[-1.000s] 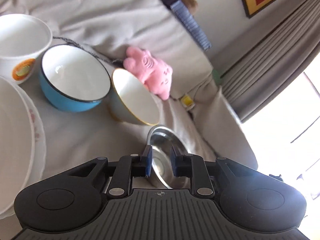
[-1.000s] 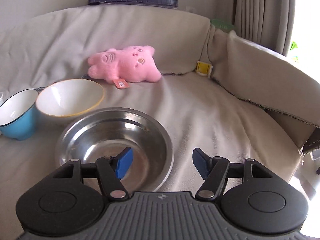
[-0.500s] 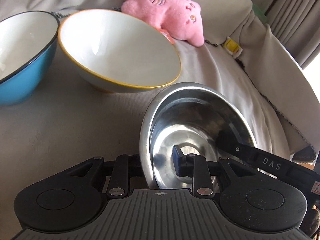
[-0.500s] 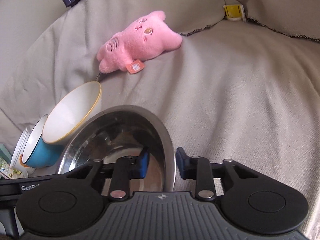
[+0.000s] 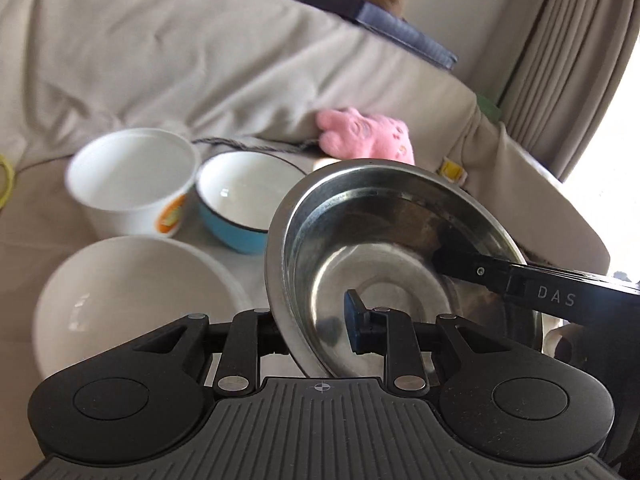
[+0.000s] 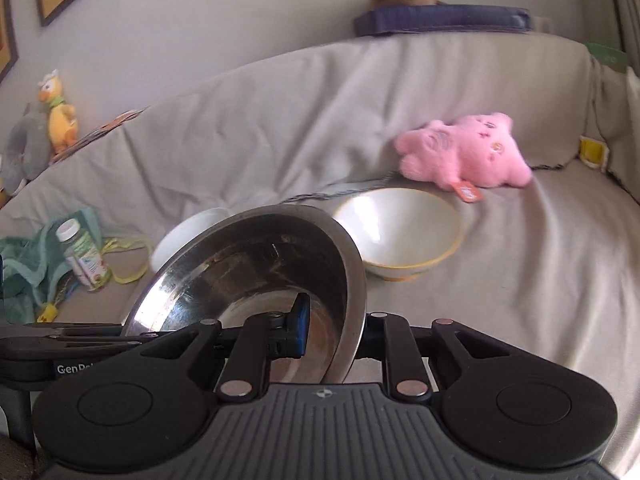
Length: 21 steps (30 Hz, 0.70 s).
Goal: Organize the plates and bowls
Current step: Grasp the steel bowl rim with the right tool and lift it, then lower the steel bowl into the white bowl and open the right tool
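Note:
A steel bowl (image 5: 400, 240) hangs tilted above the sofa seat, held from both sides. My left gripper (image 5: 316, 332) is shut on its left rim, one finger inside the bowl and the other hidden behind the wall. My right gripper (image 6: 334, 332) is shut on the opposite rim of the steel bowl (image 6: 240, 264). Below it to the left sits a large white bowl (image 5: 132, 300). Behind that are a white tub with an orange label (image 5: 132, 176) and a blue bowl (image 5: 248, 192). A yellow-rimmed bowl (image 6: 400, 228) rests on the seat to the right.
A pink plush toy (image 6: 468, 152) lies against the sofa back behind the bowls. A small bottle (image 6: 82, 256) and a teal cloth (image 6: 24, 272) lie at the far left of the seat. A dark blue pad (image 6: 440, 18) tops the sofa back. Bare grey cover stretches to the right.
The steel bowl lay flat on the seat; both grippers closed on its rim and raised it. It has swung left, over the large white bowl, and now tilts.

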Each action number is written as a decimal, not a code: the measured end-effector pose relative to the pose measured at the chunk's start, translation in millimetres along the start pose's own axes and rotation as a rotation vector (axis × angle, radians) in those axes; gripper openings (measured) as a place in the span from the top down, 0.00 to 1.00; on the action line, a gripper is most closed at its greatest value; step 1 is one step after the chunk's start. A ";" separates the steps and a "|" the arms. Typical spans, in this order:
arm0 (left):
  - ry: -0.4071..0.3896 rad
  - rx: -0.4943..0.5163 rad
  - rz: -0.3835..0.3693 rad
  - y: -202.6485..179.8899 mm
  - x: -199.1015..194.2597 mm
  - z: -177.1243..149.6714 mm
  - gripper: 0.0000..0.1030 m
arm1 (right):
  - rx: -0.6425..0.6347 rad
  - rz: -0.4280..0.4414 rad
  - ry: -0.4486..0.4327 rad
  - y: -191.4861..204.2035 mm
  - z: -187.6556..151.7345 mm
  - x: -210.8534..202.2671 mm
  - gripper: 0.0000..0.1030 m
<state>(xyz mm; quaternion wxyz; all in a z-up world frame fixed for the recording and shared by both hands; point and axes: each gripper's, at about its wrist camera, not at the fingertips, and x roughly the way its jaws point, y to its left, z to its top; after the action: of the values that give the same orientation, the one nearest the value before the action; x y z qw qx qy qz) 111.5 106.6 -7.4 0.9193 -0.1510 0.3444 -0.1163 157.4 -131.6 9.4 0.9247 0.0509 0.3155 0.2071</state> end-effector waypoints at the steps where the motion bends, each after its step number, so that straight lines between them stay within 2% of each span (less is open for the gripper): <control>1: -0.022 -0.023 0.003 16.9 -11.5 -2.3 0.74 | -0.033 0.009 0.004 21.3 1.8 3.9 0.82; 6: -0.066 -0.218 0.039 98.7 -49.4 -13.0 0.74 | -0.084 0.051 0.065 104.7 -1.7 34.5 0.82; 10: -0.120 -0.257 0.170 123.7 -62.8 -24.8 0.74 | -0.185 0.044 0.110 156.7 -22.8 52.5 0.82; 12: -0.114 -0.267 0.192 128.0 -64.5 -27.9 0.74 | -0.237 0.025 0.137 171.8 -31.0 57.3 0.82; 14: -0.110 -0.277 0.170 129.5 -64.0 -26.3 0.74 | -0.260 -0.018 0.146 180.4 -35.2 58.9 0.82; 21: -0.105 -0.259 0.127 125.3 -62.9 -27.4 0.74 | -0.244 -0.087 0.148 178.1 -29.5 56.1 0.82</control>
<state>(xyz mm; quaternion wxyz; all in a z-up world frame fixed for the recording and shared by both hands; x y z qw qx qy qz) 60.7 237.4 -34.3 0.9142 -0.2523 0.3170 -0.0044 117.2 52.5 -5.6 0.9062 -0.0908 0.3575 0.2069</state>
